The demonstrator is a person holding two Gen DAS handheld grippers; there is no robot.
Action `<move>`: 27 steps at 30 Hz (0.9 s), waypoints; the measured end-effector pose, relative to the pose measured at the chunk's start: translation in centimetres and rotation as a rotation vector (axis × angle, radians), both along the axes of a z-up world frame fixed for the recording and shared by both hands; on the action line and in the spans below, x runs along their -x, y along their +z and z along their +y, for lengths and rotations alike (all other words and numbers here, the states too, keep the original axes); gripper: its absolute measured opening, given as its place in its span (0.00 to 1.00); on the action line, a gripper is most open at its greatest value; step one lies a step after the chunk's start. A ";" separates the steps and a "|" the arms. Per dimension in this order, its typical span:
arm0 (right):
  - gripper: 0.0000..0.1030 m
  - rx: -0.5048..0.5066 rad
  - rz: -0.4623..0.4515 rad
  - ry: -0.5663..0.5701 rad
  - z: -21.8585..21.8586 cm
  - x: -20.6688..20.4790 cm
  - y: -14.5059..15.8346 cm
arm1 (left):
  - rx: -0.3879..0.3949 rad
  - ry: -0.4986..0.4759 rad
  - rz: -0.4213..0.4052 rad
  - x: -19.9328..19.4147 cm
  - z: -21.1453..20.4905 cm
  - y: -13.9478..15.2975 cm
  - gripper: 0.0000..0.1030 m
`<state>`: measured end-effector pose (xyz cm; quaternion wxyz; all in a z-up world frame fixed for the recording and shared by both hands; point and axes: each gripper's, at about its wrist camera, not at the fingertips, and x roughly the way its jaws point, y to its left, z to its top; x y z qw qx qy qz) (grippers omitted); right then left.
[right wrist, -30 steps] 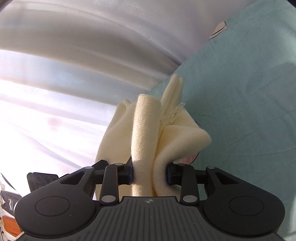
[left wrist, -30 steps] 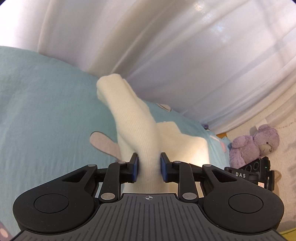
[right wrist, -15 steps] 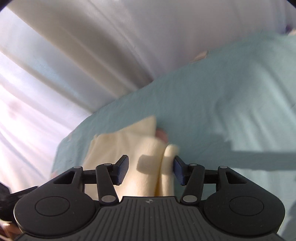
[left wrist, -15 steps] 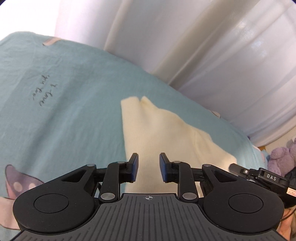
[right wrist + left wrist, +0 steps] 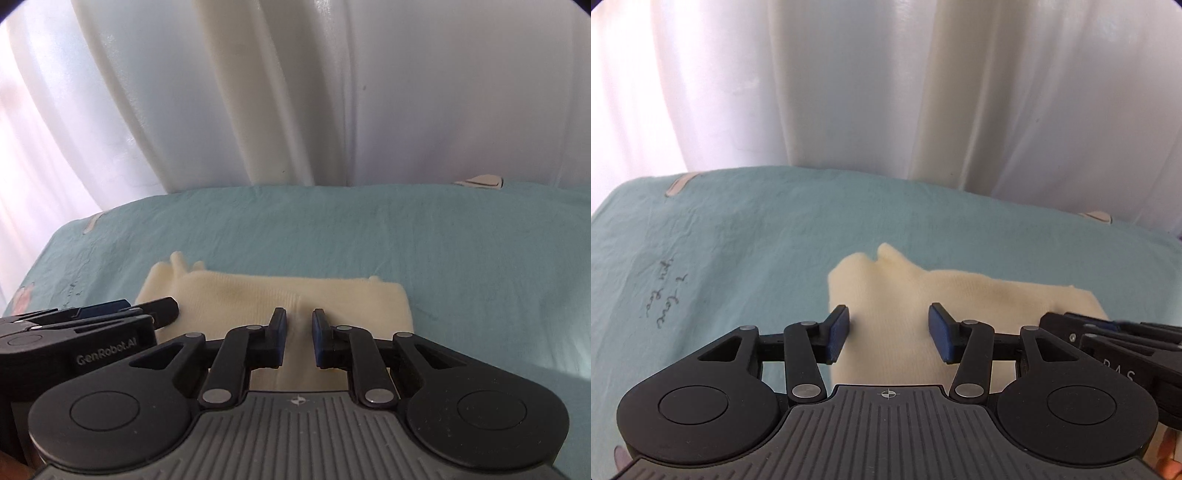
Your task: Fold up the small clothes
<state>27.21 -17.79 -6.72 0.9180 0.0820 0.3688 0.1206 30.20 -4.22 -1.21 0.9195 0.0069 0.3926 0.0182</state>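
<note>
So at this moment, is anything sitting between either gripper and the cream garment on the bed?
Nothing visible does. The cream garment lies flat on the teal sheet, directly ahead of the open left gripper and the narrowly open right gripper, with only bare fabric in front of both.

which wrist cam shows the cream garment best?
Right wrist: the cream garment lies flat on the teal sheet with both side edges visible. Left wrist shows only its left part; the right claw covers its right end.
</note>
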 end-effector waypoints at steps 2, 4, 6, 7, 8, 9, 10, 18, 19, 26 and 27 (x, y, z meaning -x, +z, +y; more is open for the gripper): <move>0.15 0.027 -0.051 0.010 0.0 0.0 -0.6 | -0.073 -0.034 -0.013 -1.1 -1.4 -1.2 0.60; 0.17 0.035 -0.066 0.002 0.2 -0.3 -1.1 | -0.094 -0.036 -0.035 -1.7 -2.0 -1.7 0.62; 0.21 0.021 -0.063 -0.017 -0.1 -0.5 -1.2 | -0.076 -0.015 -0.037 -2.3 -2.0 -1.8 0.65; 0.22 0.013 -0.062 -0.025 -0.2 -0.6 -1.3 | -0.060 0.000 -0.033 -2.7 -1.8 -1.9 0.68; 0.22 0.009 -0.062 -0.028 -0.3 -0.6 -1.4 | -0.045 0.015 -0.029 -3.0 -1.6 -2.0 0.72; 0.23 0.011 -0.066 -0.028 -0.3 -0.5 -1.5 | -0.031 0.028 -0.028 -3.1 -1.3 -2.1 0.74; 0.23 0.015 -0.068 -0.027 -0.2 -0.5 -1.4 | -0.016 0.039 -0.025 -3.1 -1.0 -2.2 0.77; 0.43 0.092 -0.042 -0.009 0.6 0.4 -0.7 | 0.051 0.099 0.013 -2.3 0.5 -2.2 0.86; 0.43 0.099 -0.036 -0.004 0.4 1.2 -0.2 | 0.051 0.104 0.019 -1.8 0.7 -2.1 0.86; 0.57 -0.335 0.057 0.060 -7.5 12.7 0.4 | 0.089 0.106 -0.070 9.3 4.6 1.1 0.84; 0.57 -0.382 0.084 0.049 -8.7 14.2 0.1 | 0.063 0.110 -0.061 11.5 5.0 1.5 0.84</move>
